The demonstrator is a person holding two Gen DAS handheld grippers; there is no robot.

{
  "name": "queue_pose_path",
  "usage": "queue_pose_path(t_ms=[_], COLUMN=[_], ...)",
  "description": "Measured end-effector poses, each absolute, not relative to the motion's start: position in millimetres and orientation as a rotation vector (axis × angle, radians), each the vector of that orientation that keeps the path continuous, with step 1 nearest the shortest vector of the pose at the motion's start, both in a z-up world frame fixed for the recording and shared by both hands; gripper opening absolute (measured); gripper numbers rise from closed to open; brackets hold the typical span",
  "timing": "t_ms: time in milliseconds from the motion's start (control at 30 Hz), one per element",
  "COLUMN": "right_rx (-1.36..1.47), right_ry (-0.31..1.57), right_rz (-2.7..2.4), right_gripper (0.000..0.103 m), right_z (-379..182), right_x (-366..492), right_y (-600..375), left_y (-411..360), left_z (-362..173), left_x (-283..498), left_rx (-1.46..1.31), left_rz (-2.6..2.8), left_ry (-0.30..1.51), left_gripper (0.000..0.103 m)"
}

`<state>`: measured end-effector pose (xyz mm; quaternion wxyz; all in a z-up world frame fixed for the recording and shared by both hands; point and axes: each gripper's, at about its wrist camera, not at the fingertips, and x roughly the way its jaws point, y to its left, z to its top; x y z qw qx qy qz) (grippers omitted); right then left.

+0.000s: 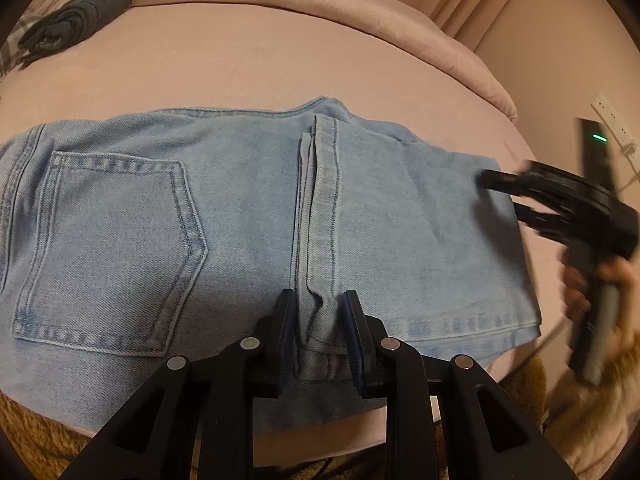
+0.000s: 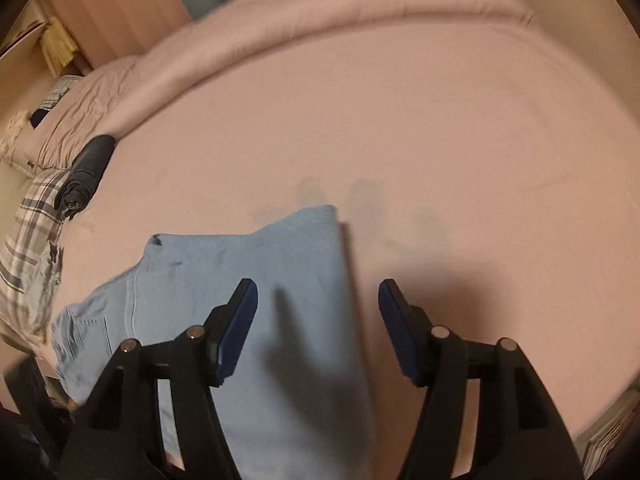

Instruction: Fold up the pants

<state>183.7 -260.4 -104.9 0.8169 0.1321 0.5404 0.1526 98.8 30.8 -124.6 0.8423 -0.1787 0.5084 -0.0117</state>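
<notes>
Light blue jeans [image 1: 224, 216] lie folded on a pink bed sheet [image 1: 248, 64], back pocket up at the left. My left gripper [image 1: 318, 316] is shut on a bunched fold of the jeans at their near edge. My right gripper [image 2: 318, 312] is open and empty, hovering over the right end of the jeans [image 2: 280, 304]. It also shows in the left wrist view [image 1: 508, 200], blurred, at the jeans' right edge.
A rolled dark grey garment [image 1: 76, 20] lies at the far left of the bed, also in the right wrist view [image 2: 86, 172]. A plaid cloth [image 2: 32, 224] lies at the left. A folded duvet [image 2: 320, 12] runs along the far side.
</notes>
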Motion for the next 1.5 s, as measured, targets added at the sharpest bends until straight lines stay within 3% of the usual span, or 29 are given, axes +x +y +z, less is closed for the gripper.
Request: queue_pose_path(t_ms=[33, 67, 133, 167, 233, 400, 567, 700, 767, 833, 900, 967, 1133, 1200, 1267, 1300, 1333, 1367, 1500], right_rx=[0.27, 0.249, 0.255, 0.261, 0.235, 0.152, 0.121, 0.186, 0.152, 0.137, 0.168, 0.231, 0.3, 0.308, 0.328, 0.332, 0.332, 0.362, 0.372], right_ry=[1.169, 1.162, 1.138, 1.135, 1.063, 0.962, 1.085, 1.086, 1.073, 1.052, 1.013, 1.009, 1.058, 1.1, 1.119, 1.095, 1.08, 1.07, 0.984], right_rz=[0.351, 0.395, 0.405, 0.407, 0.415, 0.374, 0.275, 0.271, 0.238, 0.22, 0.238, 0.258, 0.289, 0.302, 0.317, 0.322, 0.327, 0.327, 0.349], right_gripper=[0.06, 0.046, 0.035, 0.018, 0.015, 0.014, 0.017, 0.018, 0.033, 0.041, 0.043, 0.056, 0.059, 0.056, 0.033, 0.031, 0.019, 0.014, 0.012], right_z=[-116, -127, -125, -118, -92, -59, -126, -124, -115, -104, -89, -83, -99, -112, -129, -127, -123, -118, -92], right_x=[192, 196, 195, 193, 182, 170, 197, 197, 191, 181, 165, 142, 104, 93, 85, 86, 83, 82, 69], right_y=[-253, -245, -242, -242, -239, -229, -225, -235, -237, -241, -256, -275, -287, -286, -285, -284, -283, -285, -289], left_y=[31, 31, 33, 34, 36, 35, 28, 26, 29, 33, 37, 39, 42, 42, 42, 42, 43, 44, 49], left_z=[-124, -123, -122, -122, -121, -122, -123, -121, -119, -119, -118, -115, -118, -119, -120, -119, -118, -117, -120], left_x=[98, 98, 98, 97, 98, 98, 94, 94, 93, 93, 93, 92, 94, 94, 94, 93, 93, 93, 91], left_rx=[-0.372, -0.366, -0.37, -0.378, -0.389, -0.376, -0.337, -0.331, -0.357, -0.384, -0.416, -0.432, -0.441, -0.437, -0.426, -0.424, -0.425, -0.428, -0.443], left_rz=[-0.027, -0.028, -0.029, -0.032, -0.032, -0.03, -0.024, -0.015, -0.024, -0.038, -0.048, -0.052, -0.053, -0.052, -0.05, -0.049, -0.048, -0.049, -0.063], left_ry=[1.071, 1.068, 1.069, 1.066, 1.064, 1.052, 1.044, 1.045, 1.048, 1.054, 1.063, 1.066, 1.074, 1.072, 1.071, 1.071, 1.073, 1.074, 1.07], left_gripper=[0.025, 0.025, 0.025, 0.025, 0.025, 0.025, 0.026, 0.025, 0.025, 0.025, 0.025, 0.025, 0.025, 0.025, 0.025, 0.025, 0.025, 0.025, 0.026])
